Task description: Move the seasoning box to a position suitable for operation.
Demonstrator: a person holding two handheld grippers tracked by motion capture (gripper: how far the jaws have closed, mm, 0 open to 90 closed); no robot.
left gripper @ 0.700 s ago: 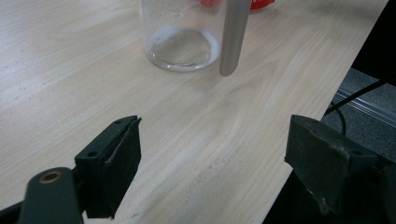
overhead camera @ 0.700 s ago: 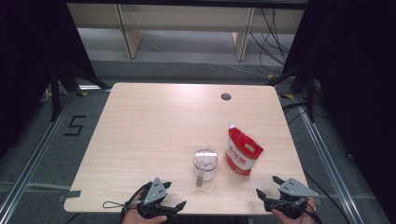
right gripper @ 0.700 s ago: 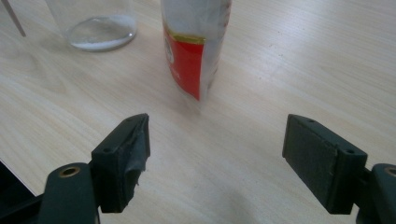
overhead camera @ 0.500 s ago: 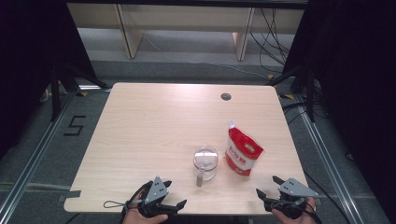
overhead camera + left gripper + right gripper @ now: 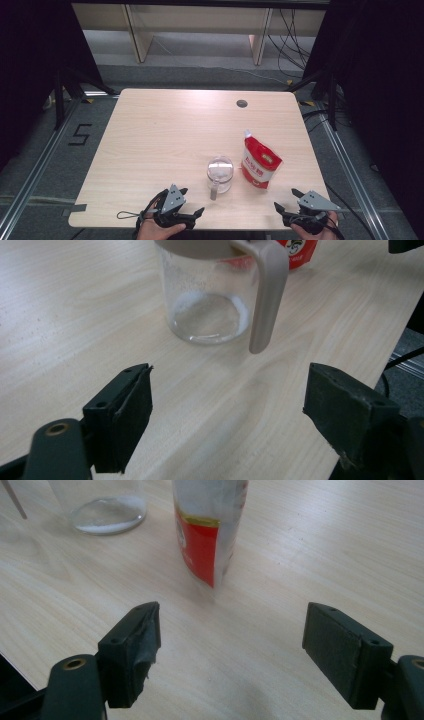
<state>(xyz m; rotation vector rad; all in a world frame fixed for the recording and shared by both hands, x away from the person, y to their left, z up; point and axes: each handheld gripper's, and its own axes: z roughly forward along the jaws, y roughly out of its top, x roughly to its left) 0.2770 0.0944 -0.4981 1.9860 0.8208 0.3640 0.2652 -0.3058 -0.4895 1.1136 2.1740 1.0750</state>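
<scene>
Two claws wait wide open at the counter's near edge

The left claw [image 5: 192, 202] and right claw [image 5: 285, 199] gape, holding and touching nothing. Ahead of the left stands a clear glass jug [image 5: 220, 173], handle toward it; just beside the jug, a red-and-white pouch [image 5: 260, 165] stands on the pale wooden counter [image 5: 165, 130].

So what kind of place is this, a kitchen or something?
More likely a lab or recording studio: a bare table ringed by black curtains, loose cables on the floor, and only a jug and pouch set out.
</scene>
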